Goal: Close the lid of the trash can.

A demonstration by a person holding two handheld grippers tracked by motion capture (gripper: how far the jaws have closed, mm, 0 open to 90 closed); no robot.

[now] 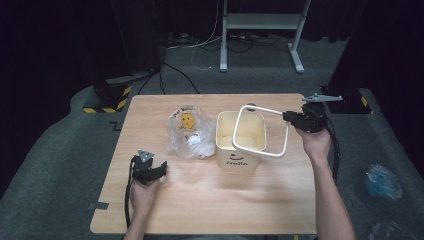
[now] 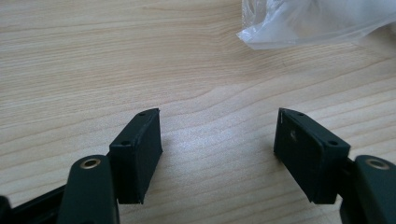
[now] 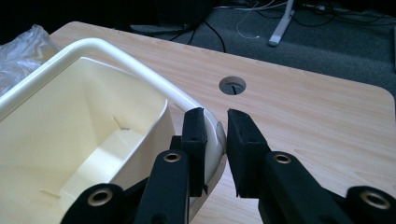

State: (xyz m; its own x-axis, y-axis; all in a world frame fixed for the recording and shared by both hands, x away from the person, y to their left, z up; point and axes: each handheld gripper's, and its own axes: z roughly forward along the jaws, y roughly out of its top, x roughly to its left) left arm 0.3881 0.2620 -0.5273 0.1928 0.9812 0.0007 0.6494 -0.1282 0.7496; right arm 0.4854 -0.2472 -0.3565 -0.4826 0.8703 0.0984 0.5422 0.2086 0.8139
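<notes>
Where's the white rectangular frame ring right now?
High view, right of centre: the white rectangular frame ring hangs tilted over the cream plastic bin, its far corner pinched in the right tongs.

Cut off by the top edge of the left gripper view: the plastic bag [image 2: 317,21]. Hidden behind the cream bin [image 1: 239,140], part of its white frame [image 1: 260,131]. Too small to read beside that bin: the bag's contents.

"Hello" stands on the cream bin [image 1: 238,159] front
</notes>
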